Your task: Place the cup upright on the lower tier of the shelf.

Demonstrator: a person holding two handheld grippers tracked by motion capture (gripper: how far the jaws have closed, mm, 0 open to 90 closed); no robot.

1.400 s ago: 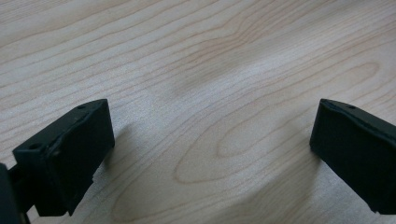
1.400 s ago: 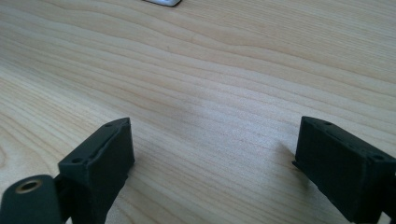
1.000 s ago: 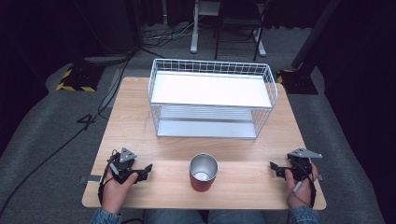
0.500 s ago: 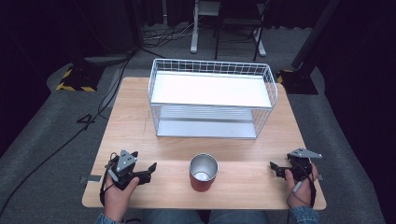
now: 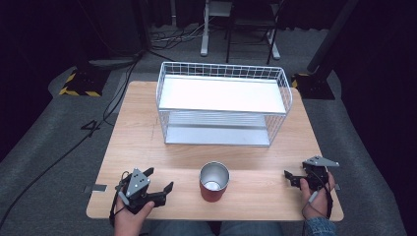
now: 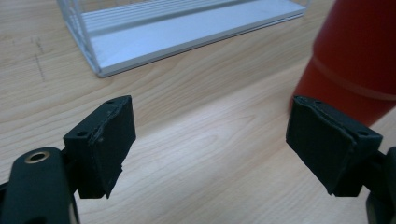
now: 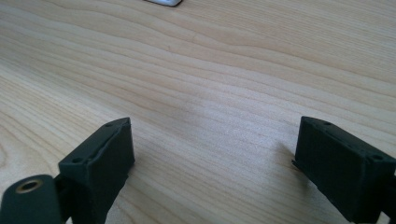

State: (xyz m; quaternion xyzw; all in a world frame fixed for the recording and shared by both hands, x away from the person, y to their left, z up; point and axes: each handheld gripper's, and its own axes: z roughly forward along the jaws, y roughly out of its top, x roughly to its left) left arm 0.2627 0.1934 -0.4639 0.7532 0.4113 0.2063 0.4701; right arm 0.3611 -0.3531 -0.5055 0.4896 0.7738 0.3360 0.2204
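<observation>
At the near edge of the worktop (image 5: 147,142), a red cup (image 5: 214,182) is standing upright, between the two hands. The left hand-held gripper (image 5: 158,189) is held wide, just beside the cup and empty. The right hand-held gripper (image 5: 291,177) is also held wide, well apart. If the cup is approached carelessly, it could be knocked over.

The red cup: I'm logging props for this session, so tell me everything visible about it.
The red cup is a tumbler with a red outside and a shiny metal inside, open at the top and seemingly empty. It stands upright on the wooden table, near the front edge, in front of the white wire rack. Nothing touches it; the left gripper sits open to its left.
</observation>
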